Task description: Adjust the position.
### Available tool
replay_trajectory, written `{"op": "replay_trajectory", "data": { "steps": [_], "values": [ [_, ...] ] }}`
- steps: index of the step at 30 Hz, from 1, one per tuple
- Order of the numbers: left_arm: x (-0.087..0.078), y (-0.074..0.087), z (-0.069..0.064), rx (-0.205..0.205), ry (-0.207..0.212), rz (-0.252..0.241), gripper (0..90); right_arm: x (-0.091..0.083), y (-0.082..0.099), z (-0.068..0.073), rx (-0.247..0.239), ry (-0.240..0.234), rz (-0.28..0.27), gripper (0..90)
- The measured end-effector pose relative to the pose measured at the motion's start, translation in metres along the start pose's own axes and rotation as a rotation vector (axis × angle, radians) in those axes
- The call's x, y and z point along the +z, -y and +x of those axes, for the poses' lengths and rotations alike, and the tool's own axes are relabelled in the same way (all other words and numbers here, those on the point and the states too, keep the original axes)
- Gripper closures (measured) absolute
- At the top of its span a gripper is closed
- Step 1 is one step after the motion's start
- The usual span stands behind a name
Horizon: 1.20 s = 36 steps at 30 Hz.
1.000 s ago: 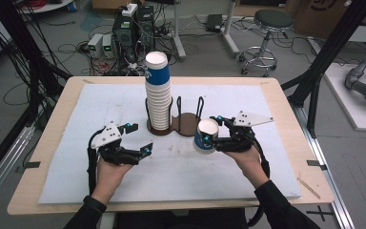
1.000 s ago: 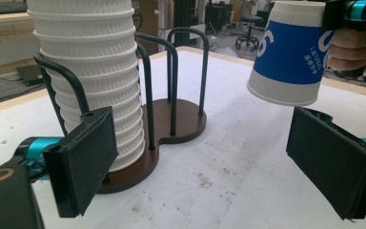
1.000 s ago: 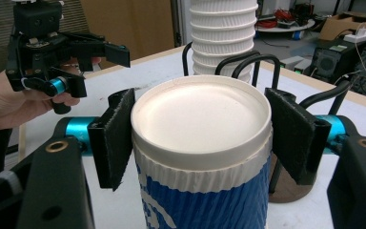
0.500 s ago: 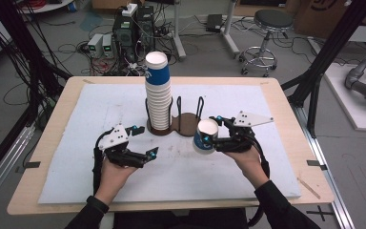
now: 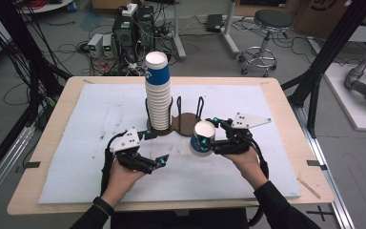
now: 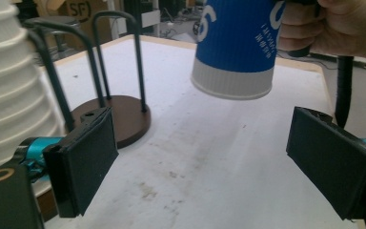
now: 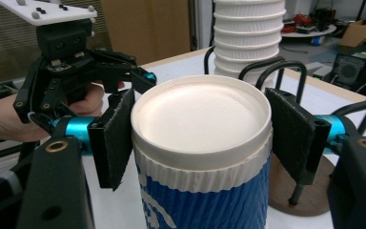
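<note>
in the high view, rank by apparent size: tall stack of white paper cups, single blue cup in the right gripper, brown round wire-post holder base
1. Tall stack of white paper cups
2. Brown round wire-post holder base, partly hidden, so unsure against 3
3. Single blue cup, held nearer the camera

I see a wooden table (image 5: 286,102) with a white mat (image 5: 100,114) on a grey floor (image 5: 209,52). Beyond the table: electronics boxes (image 5: 133,26), tangled cables (image 5: 43,43), a round stool (image 5: 269,21). Black frame struts (image 5: 336,45) stand right of the table

Left gripper (image 5: 153,148) and right gripper (image 5: 208,135): black frames, teal jaw fittings, black padded jaws, grey three-cornered top plates, trailing black cables. Dark sleeves (image 5: 276,206).
</note>
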<state>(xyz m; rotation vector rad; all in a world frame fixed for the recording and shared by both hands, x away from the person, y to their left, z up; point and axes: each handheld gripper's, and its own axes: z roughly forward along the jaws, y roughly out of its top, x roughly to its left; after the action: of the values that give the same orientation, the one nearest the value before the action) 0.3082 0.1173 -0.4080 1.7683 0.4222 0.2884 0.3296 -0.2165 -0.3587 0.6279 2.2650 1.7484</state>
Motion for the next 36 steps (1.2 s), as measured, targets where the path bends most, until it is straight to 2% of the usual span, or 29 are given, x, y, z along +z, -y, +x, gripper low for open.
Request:
{"op": "replay_trajectory", "data": {
  "steps": [3, 4, 6, 10, 14, 18, 21, 25, 36],
  "values": [
    [0.006, -0.001, -0.003, 0.005, 0.021, 0.007, 10.0, 0.001, 0.0, 0.001, 0.0, -0.009, 0.002, 30.3],
    [0.011, 0.0, -0.006, -0.007, 0.054, 0.002, 9.9, 0.002, 0.001, 0.002, 0.001, -0.017, 0.002, 30.3],
    [0.017, 0.0, -0.009, -0.01, 0.076, -0.004, 9.9, 0.004, 0.001, 0.003, -0.001, -0.027, 0.006, 30.3],
    [0.024, 0.001, -0.013, -0.003, 0.093, 0.005, 9.9, 0.007, 0.002, 0.005, 0.002, -0.053, 0.007, 30.3],
    [0.029, 0.002, -0.015, -0.019, 0.114, -0.003, 9.9, 0.01, 0.003, 0.008, -0.003, -0.082, 0.005, 30.3],
    [0.032, 0.002, -0.016, -0.014, 0.12, 0.001, 9.9, 0.015, 0.004, 0.012, 0.002, -0.118, 0.016, 30.3],
    [0.036, 0.004, -0.018, -0.022, 0.141, 0.005, 9.9, 0.018, 0.004, 0.015, 0.004, -0.139, 0.018, 30.3],
    [0.041, 0.004, -0.02, -0.007, 0.152, 0.011, 9.9, 0.023, 0.005, 0.019, 0.001, -0.165, 0.03, 30.3],
    [0.05, 0.006, -0.022, -0.006, 0.189, 0.024, 9.9, 0.03, 0.006, 0.027, 0.0, -0.208, 0.04, 30.3]
  ]
}}
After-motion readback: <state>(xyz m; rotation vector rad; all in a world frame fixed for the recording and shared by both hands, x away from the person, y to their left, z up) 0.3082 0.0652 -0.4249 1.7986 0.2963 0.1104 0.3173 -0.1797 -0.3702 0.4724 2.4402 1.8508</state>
